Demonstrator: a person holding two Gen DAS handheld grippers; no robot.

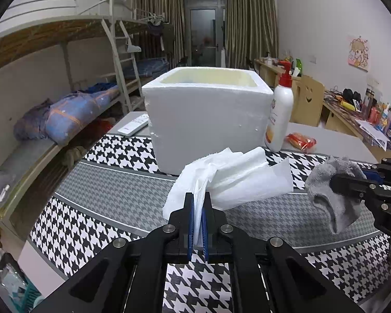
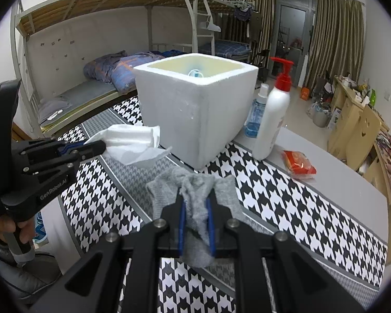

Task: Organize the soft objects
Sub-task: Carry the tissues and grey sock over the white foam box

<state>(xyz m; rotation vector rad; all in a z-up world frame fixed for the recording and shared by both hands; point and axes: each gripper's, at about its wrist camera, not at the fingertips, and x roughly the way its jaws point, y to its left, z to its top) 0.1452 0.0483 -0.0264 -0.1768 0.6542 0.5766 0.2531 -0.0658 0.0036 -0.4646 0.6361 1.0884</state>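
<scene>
My left gripper (image 1: 198,200) is shut on a crumpled white tissue (image 1: 234,174), which hangs in the air in front of the white foam box (image 1: 208,120). In the right wrist view the same tissue (image 2: 133,146) shows at the left, pinched by the left gripper (image 2: 96,147). My right gripper (image 2: 195,203) is shut on a grey sock (image 2: 195,195), lifted above the houndstooth cloth (image 2: 273,195). The sock (image 1: 328,182) and right gripper (image 1: 337,182) show at the right edge of the left wrist view. The foam box (image 2: 195,114) is open on top, with a small blue-and-white item inside.
A white pump bottle (image 2: 272,120) with a red top stands right of the box, a blue spray bottle (image 2: 255,114) behind it. A red packet (image 2: 298,165) lies on the grey table. A white remote (image 1: 134,125) lies left of the box. A hand (image 2: 10,229) holds the left gripper's handle.
</scene>
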